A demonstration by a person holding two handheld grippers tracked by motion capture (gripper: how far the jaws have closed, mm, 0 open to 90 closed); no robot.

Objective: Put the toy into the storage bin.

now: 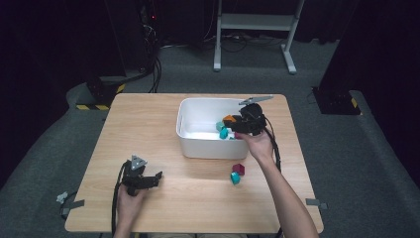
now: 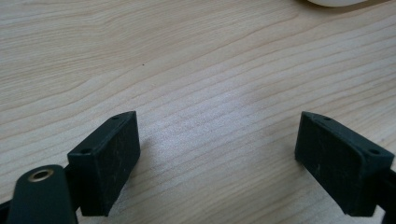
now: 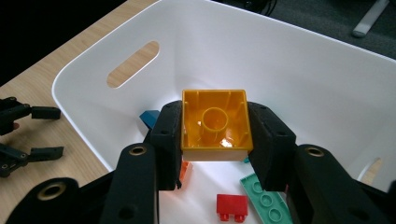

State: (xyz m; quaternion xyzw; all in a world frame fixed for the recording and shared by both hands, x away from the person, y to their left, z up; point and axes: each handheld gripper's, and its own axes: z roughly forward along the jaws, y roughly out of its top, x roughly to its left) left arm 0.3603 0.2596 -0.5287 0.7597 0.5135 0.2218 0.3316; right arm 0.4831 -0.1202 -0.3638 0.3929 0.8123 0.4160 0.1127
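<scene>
Orange brick point(image 3: 215, 123), a hollow square of glossy plastic with a round socket inside its open underside, sits pinched between our right gripper's point(image 1: 236, 125) matte black fingers point(image 3: 271, 140), held over the white bin point(image 1: 190, 144). That bin is smooth, rounded at its corners, with an oval handle slot point(image 3: 132, 64) cut in one wall. Inside it we see a red brick point(image 3: 232, 206), a studded flat teal plate point(image 3: 264, 198) and a blue piece point(image 3: 150, 116). Just outside the bin on the pale wood-grain tabletop point(image 1: 148, 119) lie a maroon block point(image 1: 239, 168) and a teal block point(image 1: 235, 178). Our right hand point(image 1: 257, 144) reaches over the bin's near wall. Well away from the bin, our left gripper point(image 1: 157, 177) rests low on the tabletop, fingers point(image 2: 107, 158) spread wide around bare wood.
</scene>
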